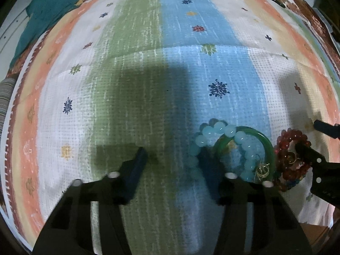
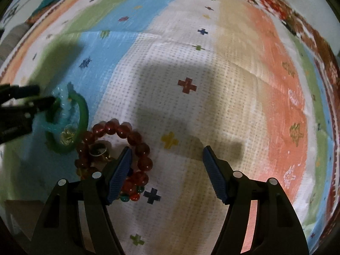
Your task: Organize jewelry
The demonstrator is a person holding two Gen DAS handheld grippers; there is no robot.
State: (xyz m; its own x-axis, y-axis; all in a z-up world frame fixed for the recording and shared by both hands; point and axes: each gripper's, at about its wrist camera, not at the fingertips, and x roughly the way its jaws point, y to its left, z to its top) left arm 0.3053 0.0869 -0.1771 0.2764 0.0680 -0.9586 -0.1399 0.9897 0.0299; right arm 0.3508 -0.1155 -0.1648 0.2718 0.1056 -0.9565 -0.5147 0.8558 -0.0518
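Note:
A pale blue bead bracelet [image 1: 214,136] lies across a green bangle [image 1: 265,144] on the striped cloth, with a small gold piece [image 1: 262,169] inside the bangle. A red bead bracelet [image 1: 291,159] lies to their right with a gold ring [image 2: 98,149] inside it. My left gripper [image 1: 173,161] is open; its right finger rests inside the blue bracelet. My right gripper [image 2: 166,161] is open; its left finger sits over the red bracelet [image 2: 127,140]. The bangle [image 2: 81,114] and blue bracelet [image 2: 63,104] also show in the right wrist view.
The striped patterned cloth [image 1: 148,63] covers the whole surface. A teal cloth [image 1: 48,10] lies at the far left corner. A floral fabric border [image 2: 297,10] runs along the far right.

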